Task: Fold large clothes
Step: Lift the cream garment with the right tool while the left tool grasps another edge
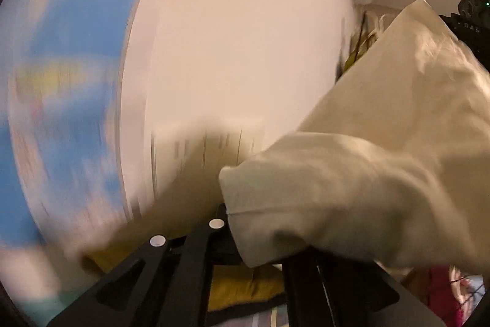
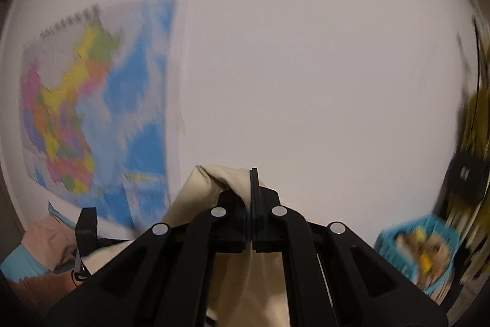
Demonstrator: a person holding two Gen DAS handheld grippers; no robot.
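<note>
Right gripper [image 2: 251, 204] clamping cream garment [image 2: 214, 192], fingers pressed together on fabric fold; cloth draping down between and below arms; wall map [image 2: 101, 106] hanging left of garment, blue basket [image 2: 413, 247] sitting lower right of it. Left gripper [image 1: 245, 222] tips lying under cream garment [image 1: 352, 173]; grip state cannot be told; right gripper [image 1: 471, 17] holding garment's upper right corner.

Cream garment [image 1: 352, 173]; multicoloured map [image 2: 92, 112] with blue sea; turquoise basket [image 2: 413, 238]; white wall [image 2: 306, 66].
</note>
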